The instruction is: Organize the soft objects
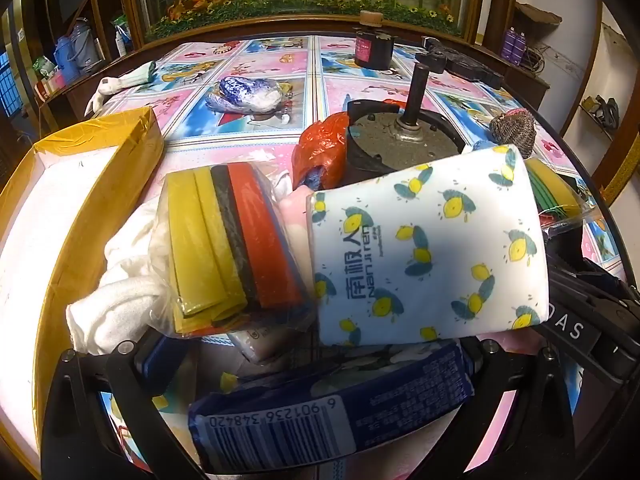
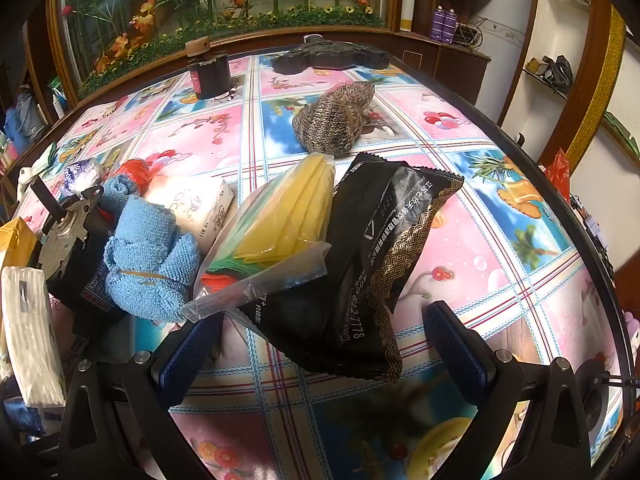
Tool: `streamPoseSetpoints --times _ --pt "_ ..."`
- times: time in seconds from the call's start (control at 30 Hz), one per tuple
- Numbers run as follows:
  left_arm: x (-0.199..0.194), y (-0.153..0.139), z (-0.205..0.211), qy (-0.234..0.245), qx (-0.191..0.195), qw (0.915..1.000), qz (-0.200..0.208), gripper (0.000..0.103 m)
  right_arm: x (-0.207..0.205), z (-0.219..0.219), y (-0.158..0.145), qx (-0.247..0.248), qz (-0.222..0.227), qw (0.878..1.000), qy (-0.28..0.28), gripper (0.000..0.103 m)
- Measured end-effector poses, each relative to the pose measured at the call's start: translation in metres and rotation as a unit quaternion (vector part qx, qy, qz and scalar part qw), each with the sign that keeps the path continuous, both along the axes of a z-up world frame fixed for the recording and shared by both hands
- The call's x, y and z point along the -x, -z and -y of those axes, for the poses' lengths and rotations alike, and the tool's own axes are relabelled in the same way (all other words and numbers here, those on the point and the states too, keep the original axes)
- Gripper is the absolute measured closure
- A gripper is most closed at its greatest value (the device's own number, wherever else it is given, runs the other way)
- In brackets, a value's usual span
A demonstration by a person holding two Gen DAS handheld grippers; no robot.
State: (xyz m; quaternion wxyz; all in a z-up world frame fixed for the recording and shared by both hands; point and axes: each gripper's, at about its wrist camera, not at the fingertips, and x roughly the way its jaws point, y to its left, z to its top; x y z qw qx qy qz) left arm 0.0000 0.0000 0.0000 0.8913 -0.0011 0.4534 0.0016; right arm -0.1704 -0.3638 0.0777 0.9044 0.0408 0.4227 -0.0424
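My left gripper (image 1: 312, 364) is shut on a blue tissue pack (image 1: 332, 412) that fills the gap between its fingers. Just beyond lie a lemon-print tissue pack (image 1: 432, 248), a bag of yellow, black and red sponges (image 1: 232, 248) and a white cloth (image 1: 120, 304). My right gripper (image 2: 328, 352) is open and empty, its fingers either side of a black wipes pack (image 2: 368, 264). A clear bag with yellow cloths (image 2: 280, 228), a blue towel (image 2: 148, 256) and a white tissue pack (image 2: 200, 208) lie to its left.
A yellow-rimmed cardboard box (image 1: 72, 208) stands at the left. A metal motor (image 1: 400, 136), an orange bag (image 1: 320, 148), a knitted grey-brown item (image 2: 332, 120), a dark jar (image 2: 210, 76) and a wrapped blue-white bundle (image 1: 248, 94) sit on the floral tablecloth (image 2: 480, 240).
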Motion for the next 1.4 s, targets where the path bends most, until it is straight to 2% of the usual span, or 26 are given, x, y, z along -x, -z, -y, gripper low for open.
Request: streamPoseSetpoints --times 0.57,0.77,1.4 --pt "0.0000 0.0001 -0.0001 0.000 0.001 1.0000 -0.002 0.000 -0.0002 0.0000 -0.0001 -0.002 0.001 1.000 0.000 0.001" --pt "0.0038 0.0004 -0.0049 0.038 0.002 0.9991 -0.019 0.000 -0.0002 0.0000 -0.0001 -0.002 0.000 1.000 0.000 0.001" --pt "0.0047 0.0002 -0.0020 0.031 0.000 0.9994 -0.018 0.000 0.0021 -0.0024 0.0004 -0.001 -0.002 1.000 -0.011 0.001"
